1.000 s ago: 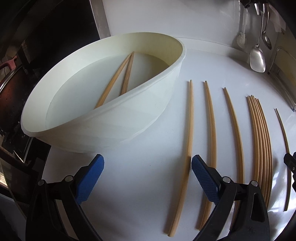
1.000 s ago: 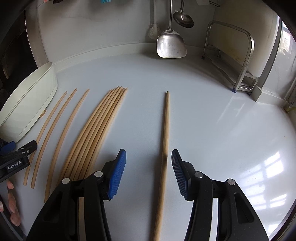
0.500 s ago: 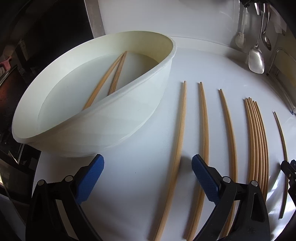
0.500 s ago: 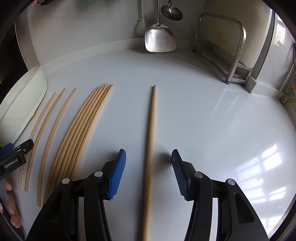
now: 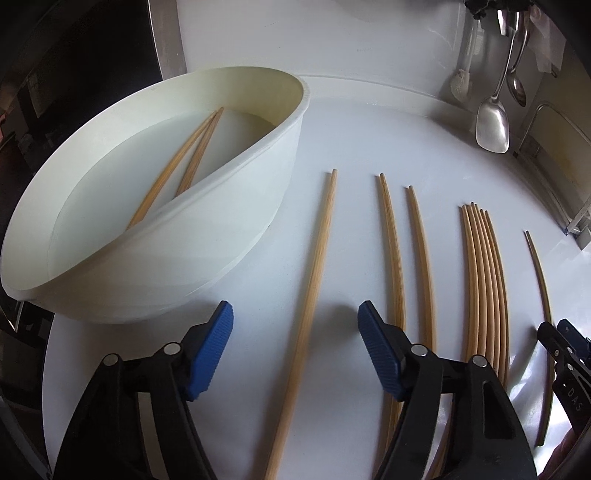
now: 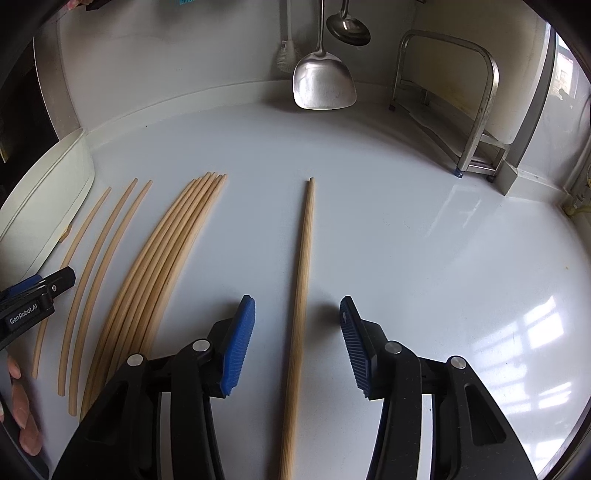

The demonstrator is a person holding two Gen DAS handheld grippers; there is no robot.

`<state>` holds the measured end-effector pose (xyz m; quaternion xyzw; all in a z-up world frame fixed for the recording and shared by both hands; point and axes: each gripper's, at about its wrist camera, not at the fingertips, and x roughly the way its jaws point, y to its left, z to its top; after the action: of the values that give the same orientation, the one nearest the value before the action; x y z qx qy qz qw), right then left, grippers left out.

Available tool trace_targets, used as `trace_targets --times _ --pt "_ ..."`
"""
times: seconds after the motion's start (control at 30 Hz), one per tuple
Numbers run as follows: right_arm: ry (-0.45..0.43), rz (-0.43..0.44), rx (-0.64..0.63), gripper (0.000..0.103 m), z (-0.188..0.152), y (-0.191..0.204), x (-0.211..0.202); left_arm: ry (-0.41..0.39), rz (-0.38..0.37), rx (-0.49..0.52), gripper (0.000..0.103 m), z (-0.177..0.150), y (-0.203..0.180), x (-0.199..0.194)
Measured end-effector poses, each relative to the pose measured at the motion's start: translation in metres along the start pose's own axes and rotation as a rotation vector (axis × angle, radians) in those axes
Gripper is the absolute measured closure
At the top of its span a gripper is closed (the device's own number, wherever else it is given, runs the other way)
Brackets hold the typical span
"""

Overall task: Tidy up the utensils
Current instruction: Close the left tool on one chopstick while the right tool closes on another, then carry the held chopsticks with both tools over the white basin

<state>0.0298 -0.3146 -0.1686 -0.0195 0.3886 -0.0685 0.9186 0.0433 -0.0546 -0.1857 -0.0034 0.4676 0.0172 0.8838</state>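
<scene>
A white bowl (image 5: pixel 221 236) at the left holds two wooden chopsticks (image 5: pixel 177 166). More chopsticks lie in a row on the white counter (image 5: pixel 351 140). My left gripper (image 5: pixel 295 350) straddles the leftmost chopstick (image 5: pixel 314 288). Its jaws are closing and the blue pads (image 5: pixel 214 347) stand clear of the wood. Two single chopsticks (image 5: pixel 391 251) and a tight bundle (image 5: pixel 484 280) lie to the right. My right gripper (image 6: pixel 297 345) straddles the lone rightmost chopstick (image 6: pixel 303 277). Its jaws are also closing, and its pads (image 6: pixel 240 339) do not touch the stick.
A steel spatula (image 6: pixel 323 85) and a ladle (image 6: pixel 349 27) hang on the back wall. A metal rack (image 6: pixel 476 110) stands at the back right. The left gripper's tip (image 6: pixel 37 299) and a person's fingers (image 6: pixel 22 417) show at the left edge.
Both pairs of jaws have narrowed, the left far more. The left gripper has shifted right, so the leftmost chopstick now lies centred between its pads. The right gripper's chopstick has also come to centre.
</scene>
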Motion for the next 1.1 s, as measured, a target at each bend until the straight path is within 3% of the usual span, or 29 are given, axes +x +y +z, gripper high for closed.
trace_targets --times 0.17,0.3,0.33,0.87,1.1 --pt "-0.003 0.011 -0.018 0.07 0.002 0.003 0.0 0.002 -0.024 0.029 0.066 0.0 -0.012 -0.004" --pt "-0.004 0.009 -0.039 0.095 0.004 0.006 0.001 0.009 -0.052 0.069 0.089 -0.004 -0.027 -0.009" --pt "-0.004 0.007 -0.042 0.096 0.004 0.006 0.001 0.012 -0.057 0.075 0.094 -0.006 -0.031 -0.01" --pt "0.013 0.057 -0.026 0.097 0.005 0.0 0.002 0.08 -0.147 0.111 0.095 -0.025 -0.08 -0.025" --pt "0.034 0.098 -0.001 0.097 0.005 -0.01 0.001 0.111 -0.159 0.091 0.096 -0.021 -0.081 -0.025"
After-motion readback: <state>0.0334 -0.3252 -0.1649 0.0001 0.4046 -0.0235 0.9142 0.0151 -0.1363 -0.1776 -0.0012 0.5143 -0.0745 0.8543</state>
